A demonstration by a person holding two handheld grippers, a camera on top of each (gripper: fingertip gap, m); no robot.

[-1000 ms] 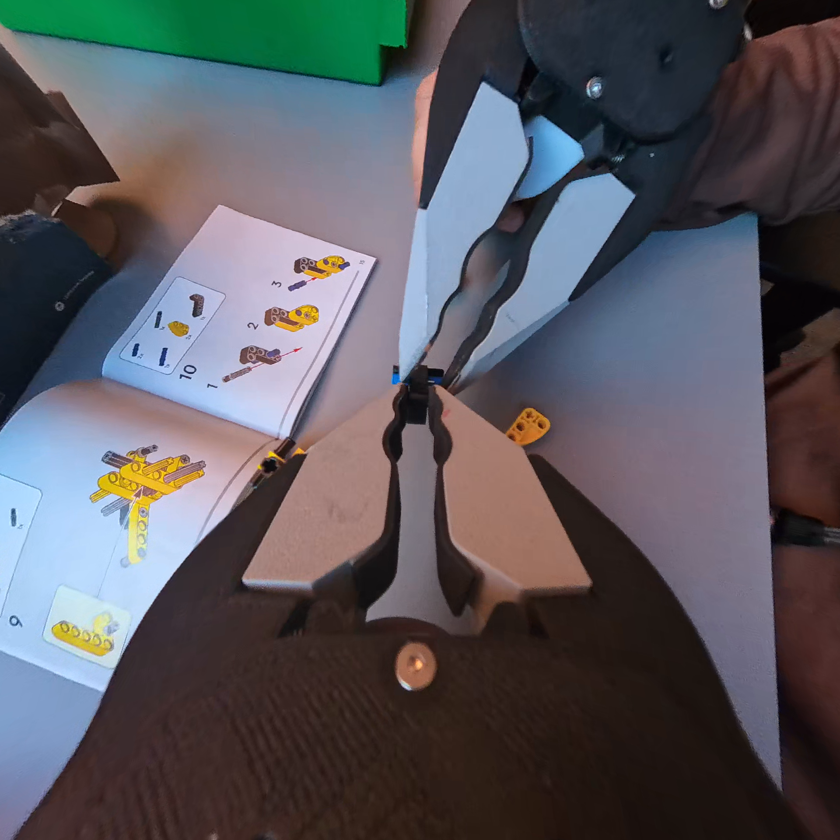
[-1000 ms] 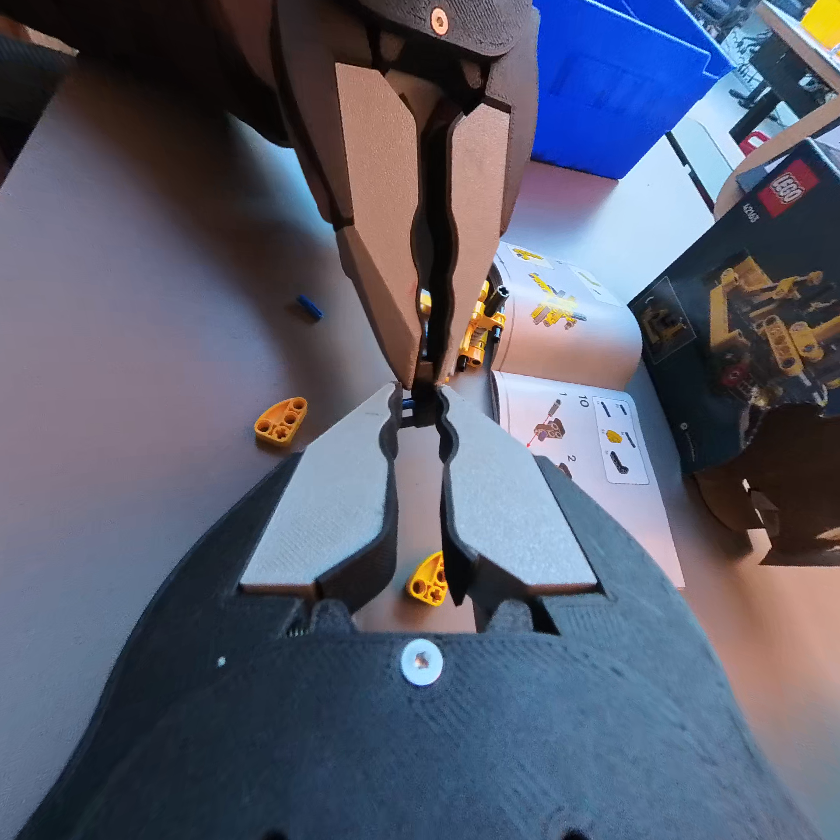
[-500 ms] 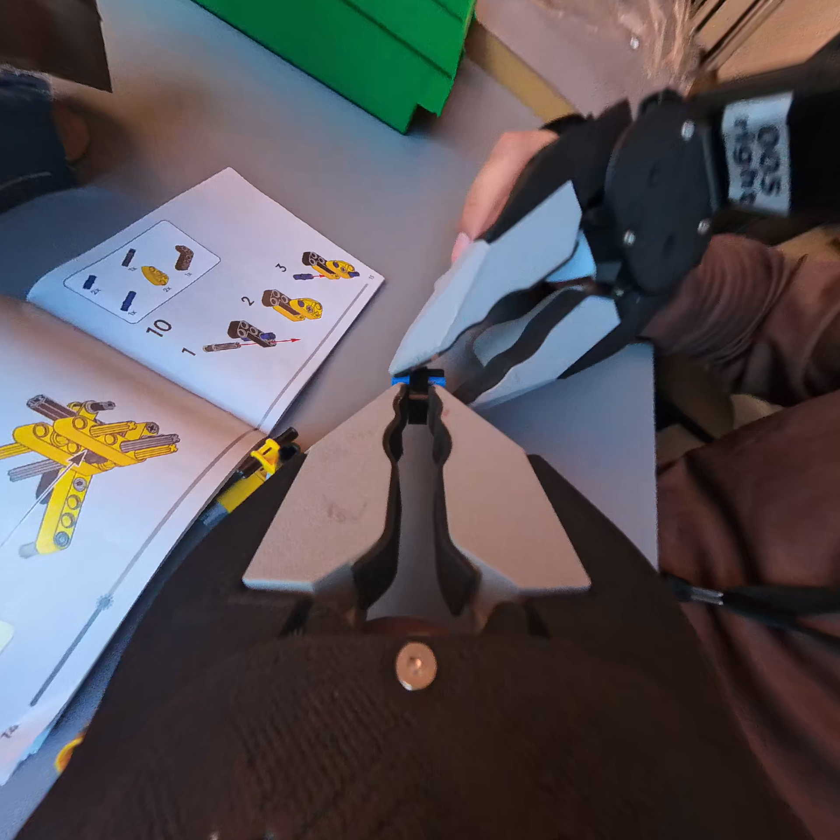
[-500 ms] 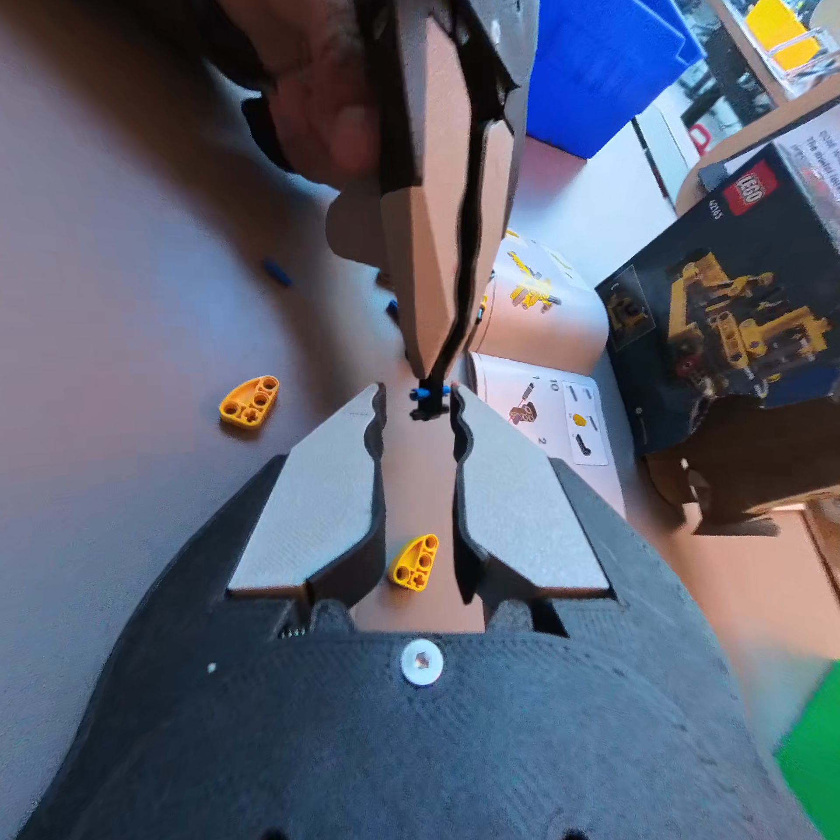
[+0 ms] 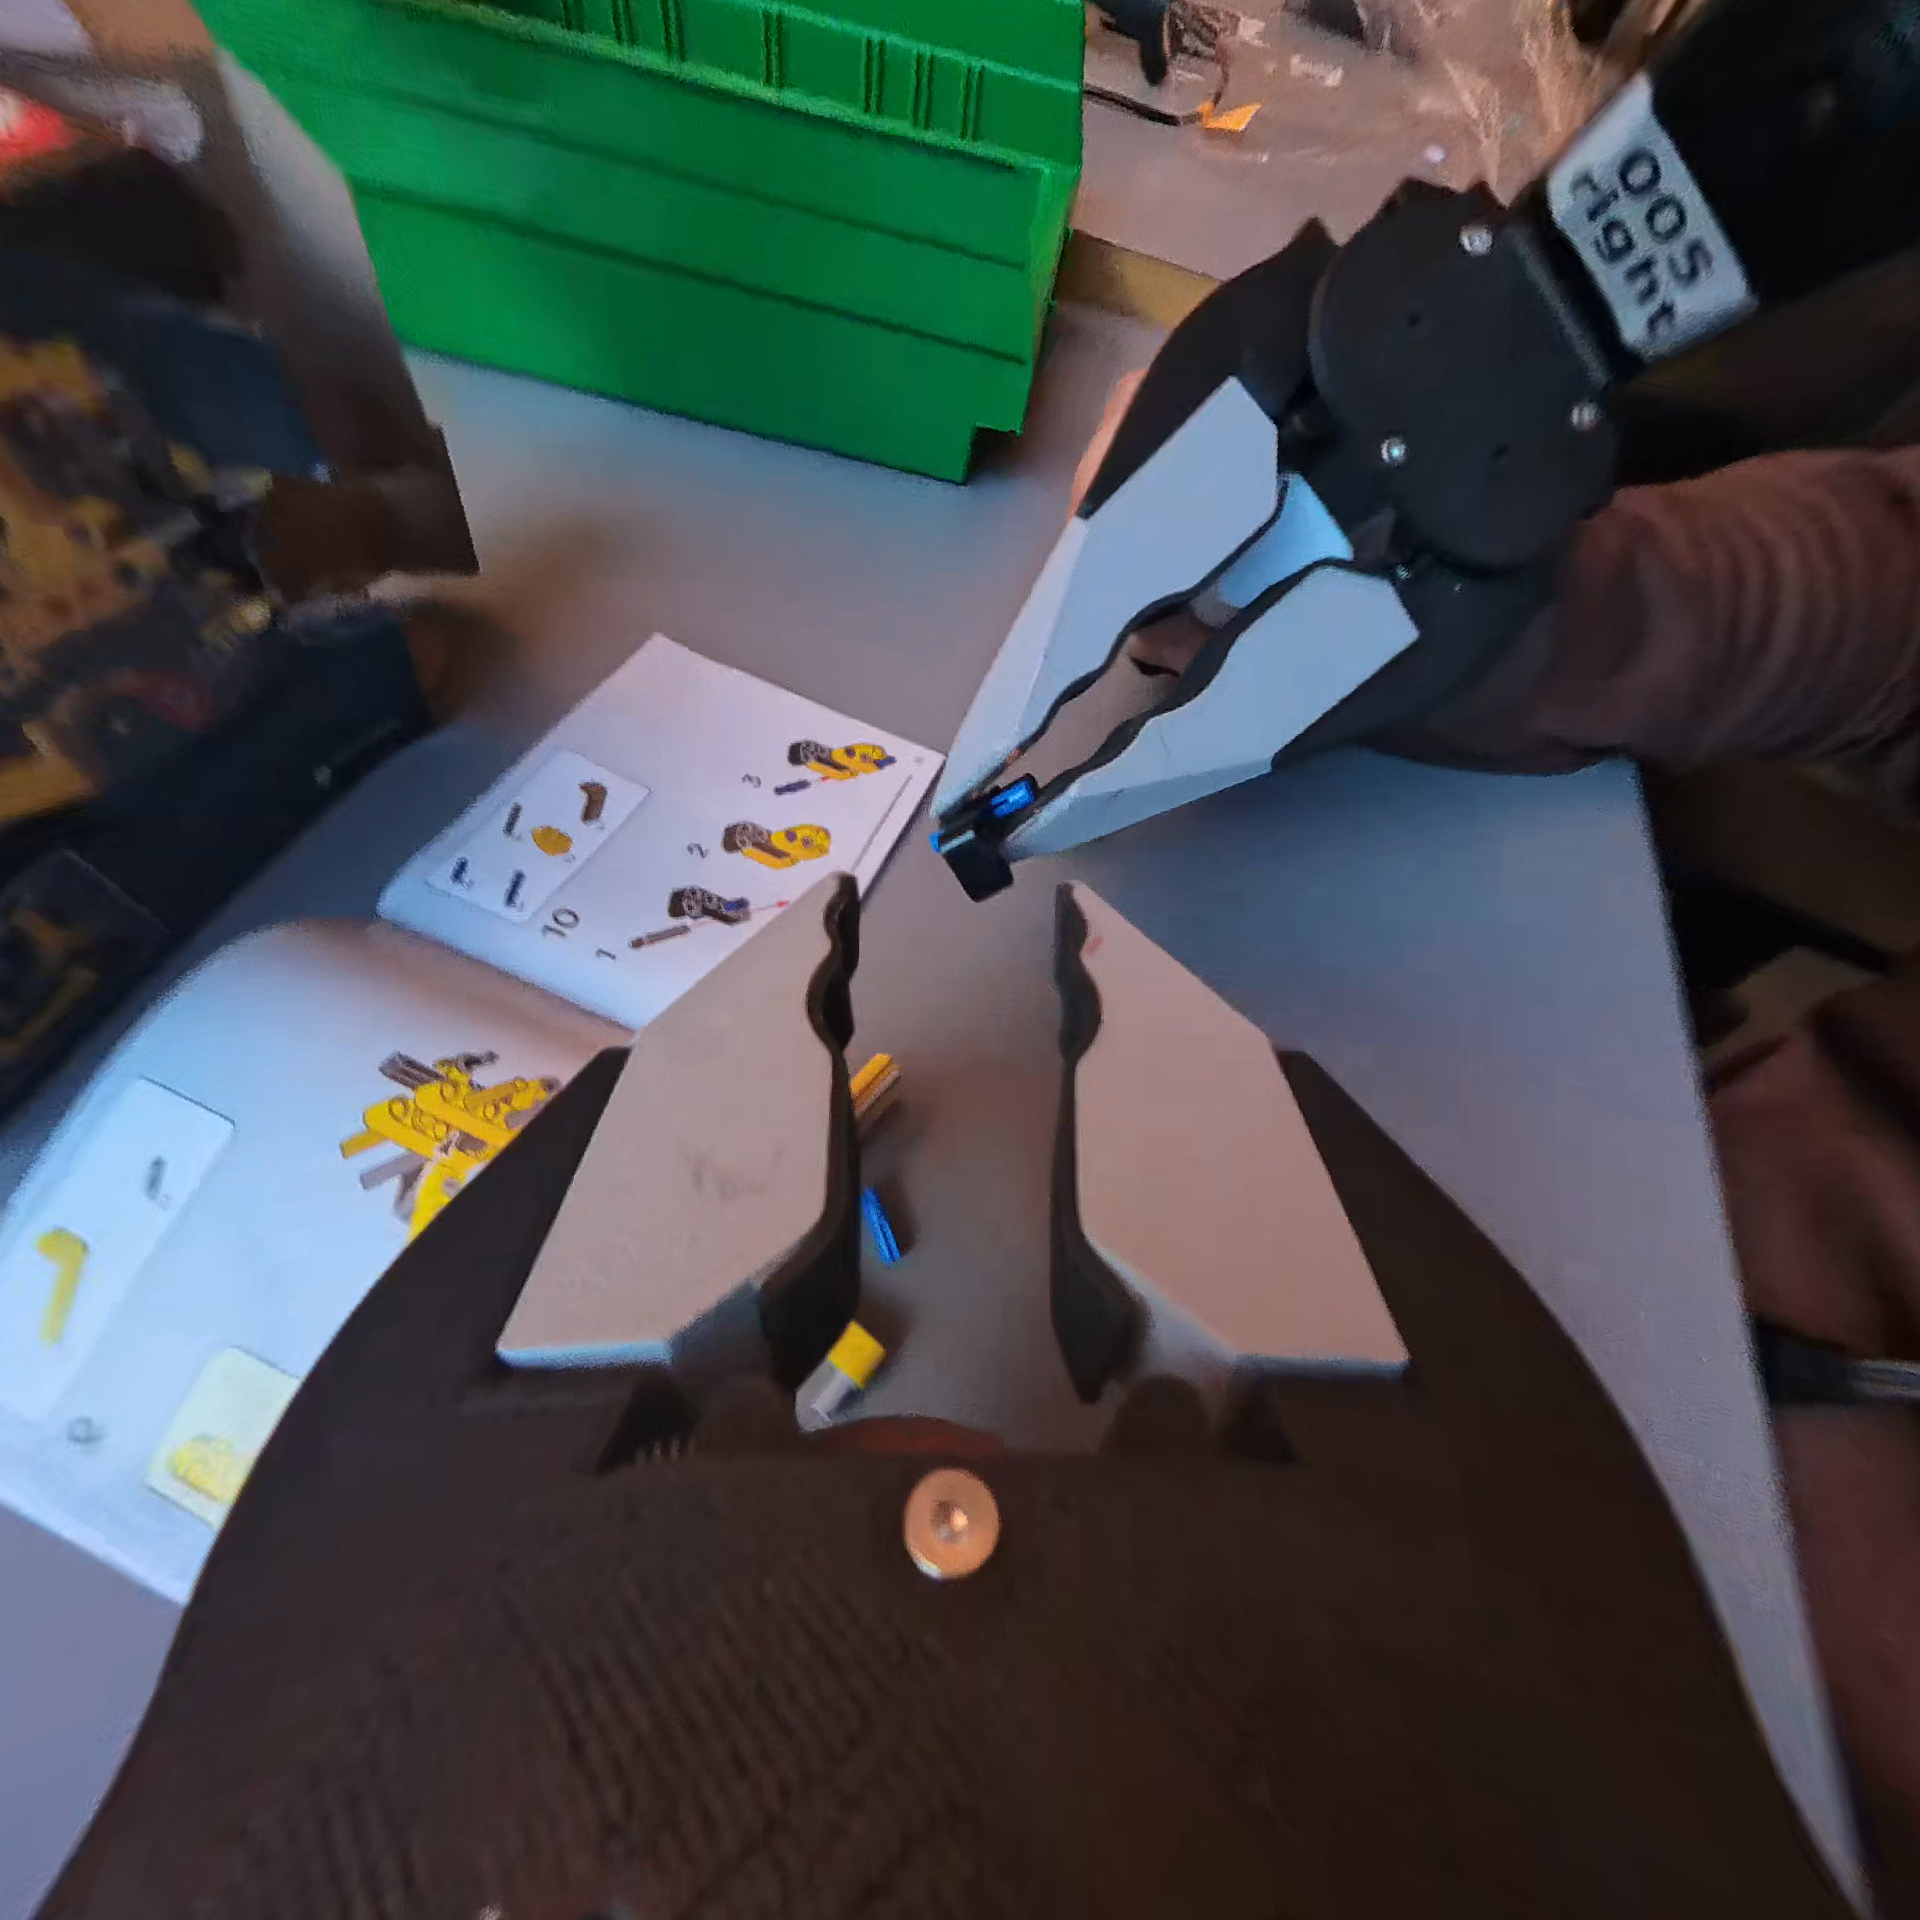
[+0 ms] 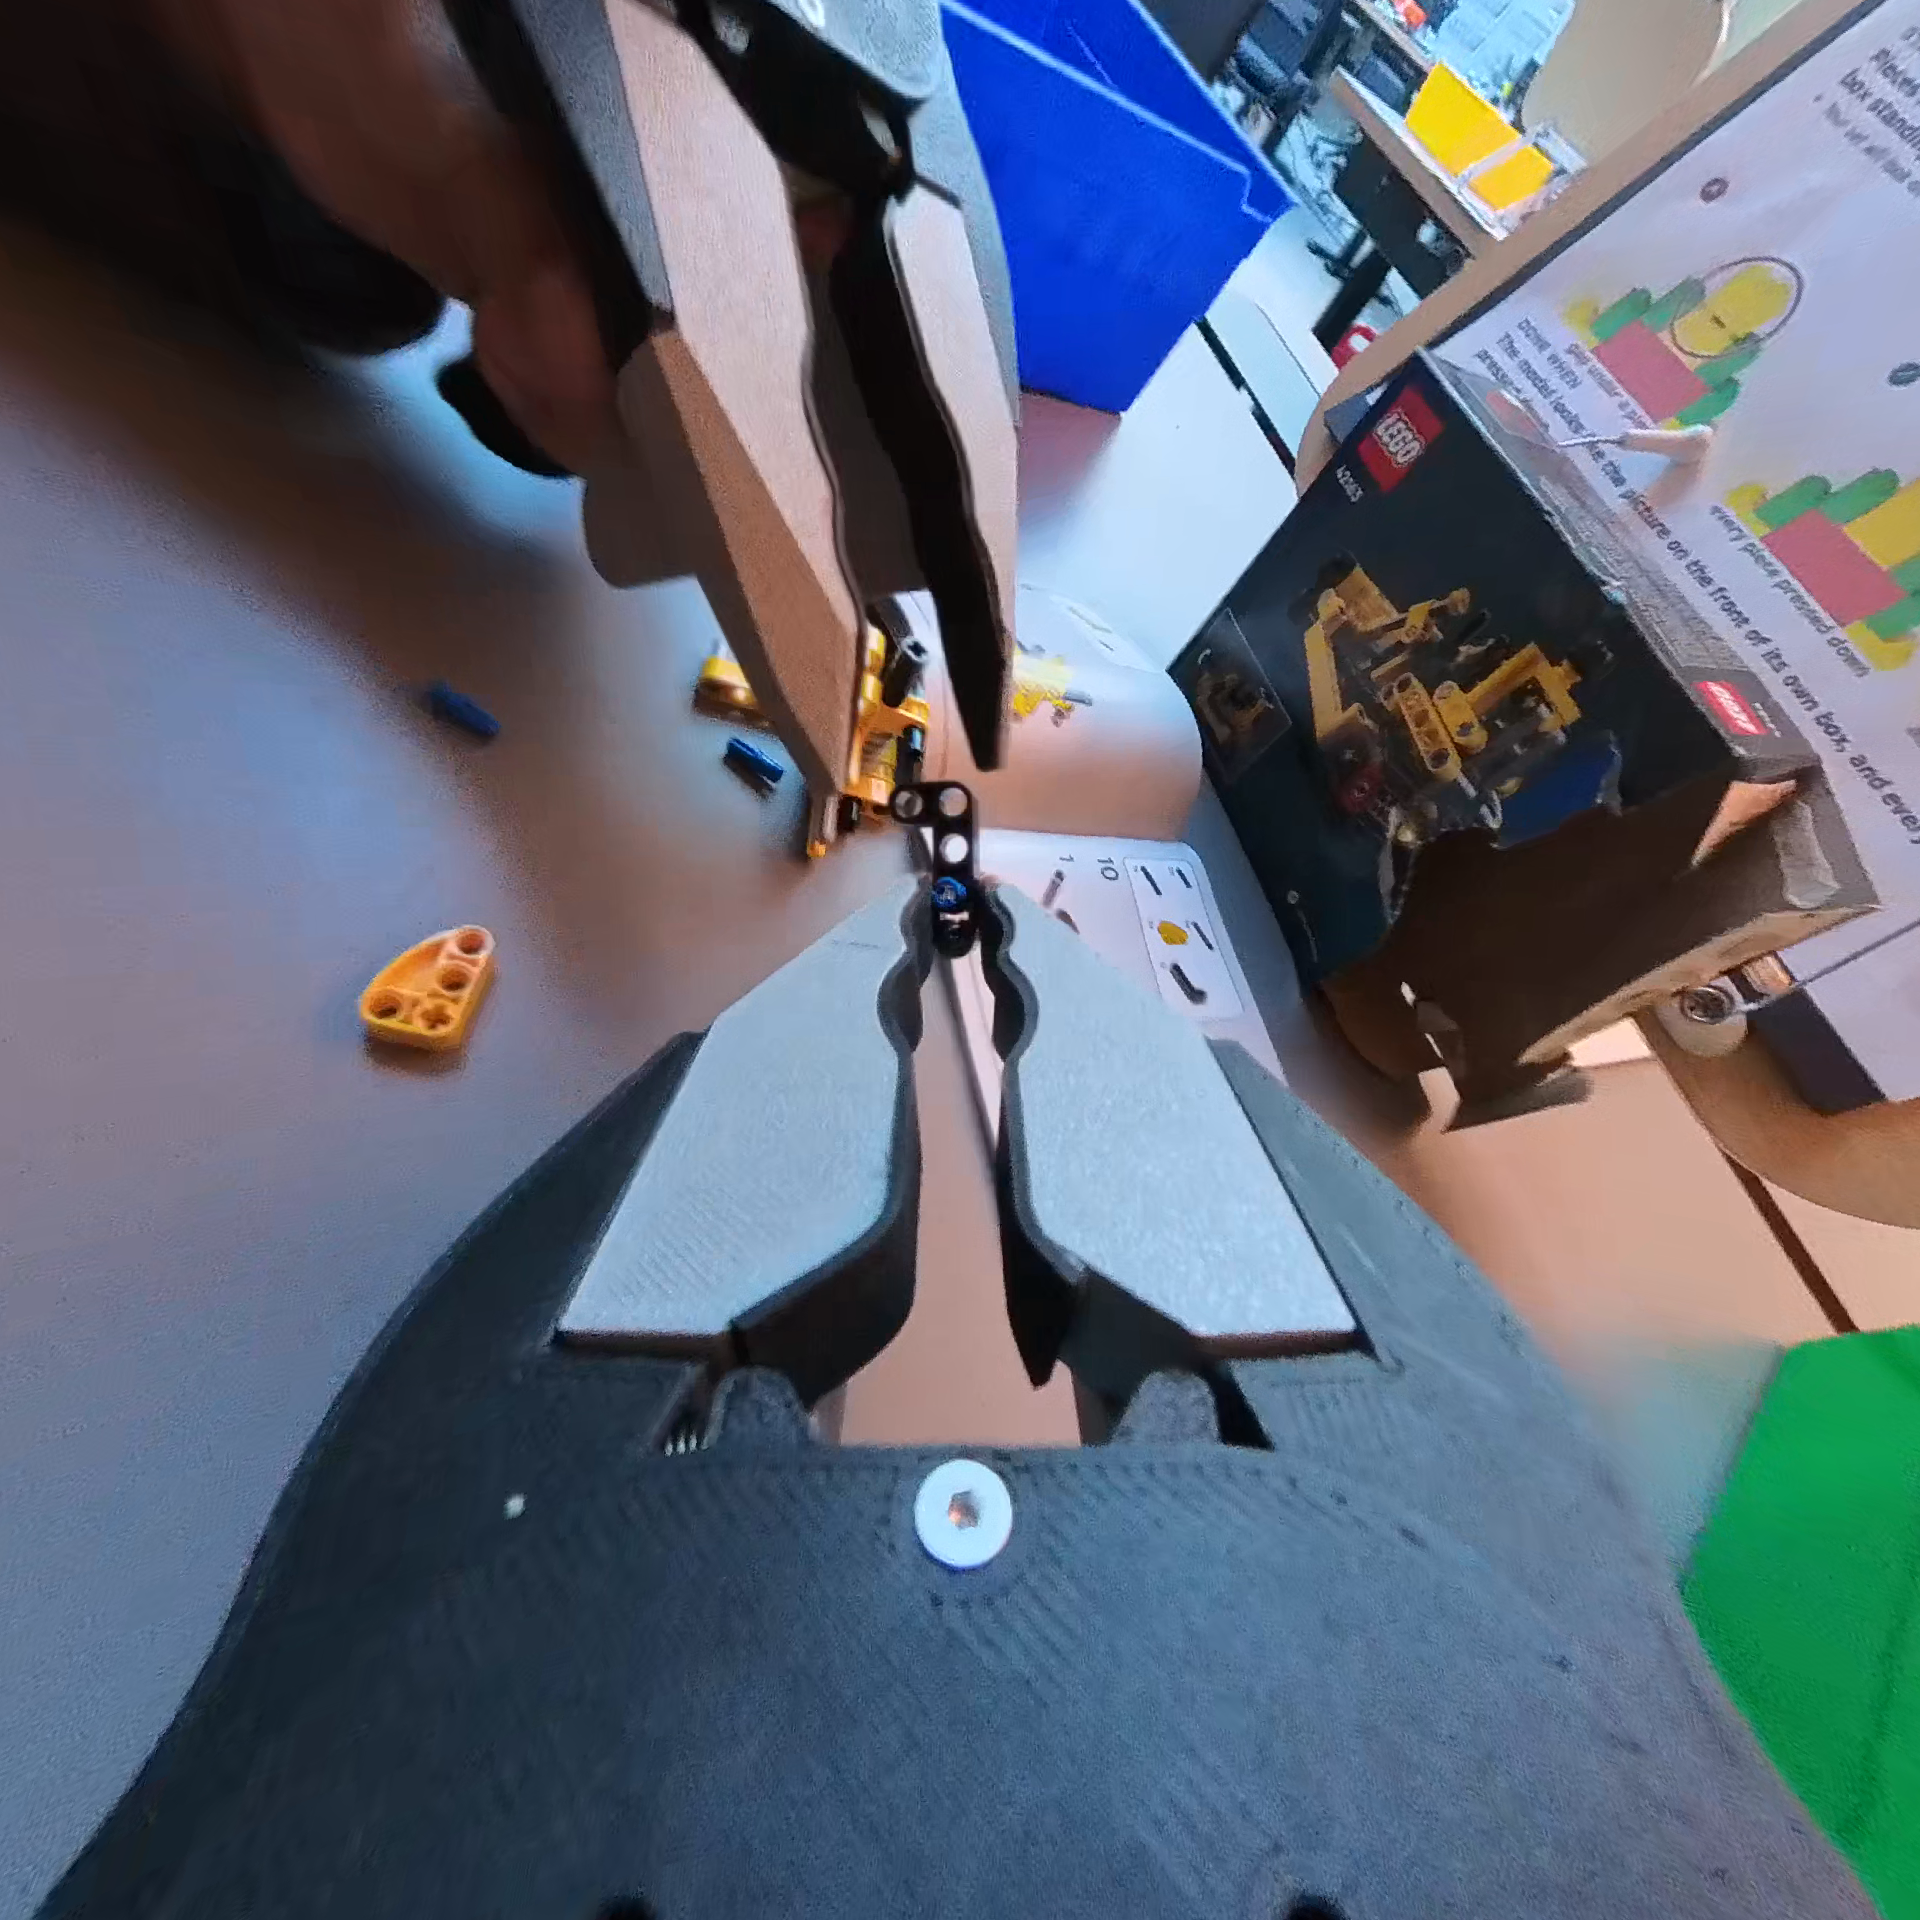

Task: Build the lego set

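My right gripper [image 6: 951, 920] is shut on a small black L-shaped beam [image 6: 951, 826] with a blue pin [image 6: 948, 894] in it, held above the table. In the left wrist view the same beam [image 5: 977, 868] sticks out of the right gripper [image 5: 987, 821]. My left gripper [image 5: 956, 904] is open and empty, its tips just below the beam. In the right wrist view the left gripper [image 6: 904, 790] hangs open just beyond the beam. A yellow partial assembly [image 6: 883, 727] lies on the table, partly hidden behind the left fingers.
An open instruction booklet [image 5: 675, 831] lies left of the grippers. Loose blue pins [image 6: 462, 712] and a yellow triangular piece [image 6: 426, 987] lie on the table. The set's box [image 6: 1507, 727], a green bin [image 5: 707, 208] and a blue bin [image 6: 1101, 229] stand around the edges. Left and right tips are no more than a few centimetres apart. About 8 centimeters separates my left fingertips from the yellow triangular piece [image 6: 426, 987].
The left gripper held the black beam and the right was open beside it. Now the right has shut on the beam, and the left has opened and let go.
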